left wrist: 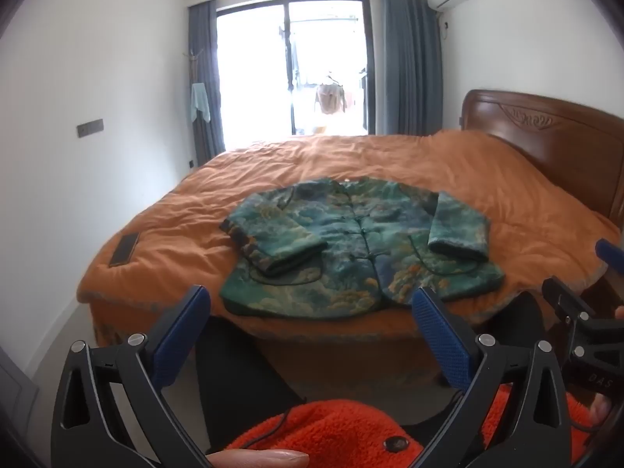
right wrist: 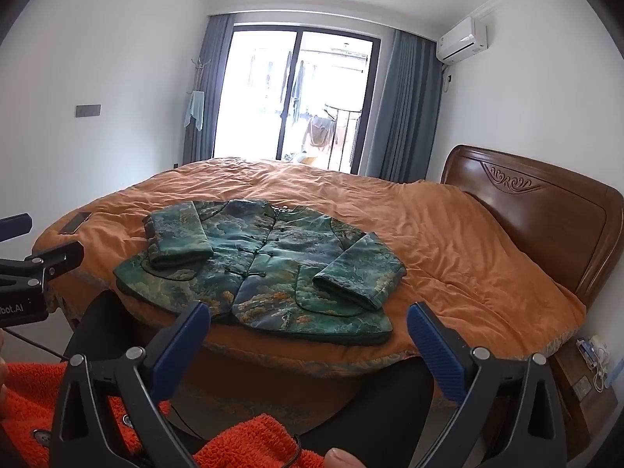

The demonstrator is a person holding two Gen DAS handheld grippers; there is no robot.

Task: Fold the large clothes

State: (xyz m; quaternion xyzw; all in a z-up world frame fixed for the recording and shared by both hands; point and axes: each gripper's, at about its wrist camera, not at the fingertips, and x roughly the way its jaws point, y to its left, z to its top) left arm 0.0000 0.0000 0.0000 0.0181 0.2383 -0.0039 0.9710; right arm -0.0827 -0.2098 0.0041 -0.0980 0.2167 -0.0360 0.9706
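the green jacket [left wrist: 351,249] lies flat, front up, near the foot edge of the bed [left wrist: 487,195], both sleeves folded across its front — judged ready for the body fold. left gripper [left wrist: 312,323] and right gripper [right wrist: 308,335] hang short of the bed, jaws spread wide and empty. only the right view shows the nightstand [right wrist: 585,382] beside the headboard [right wrist: 546,210]; the phone [left wrist: 124,249] is plainer on the left.

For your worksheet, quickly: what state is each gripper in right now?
Left gripper: open, holding nothing.
Right gripper: open, holding nothing, short of the jacket.
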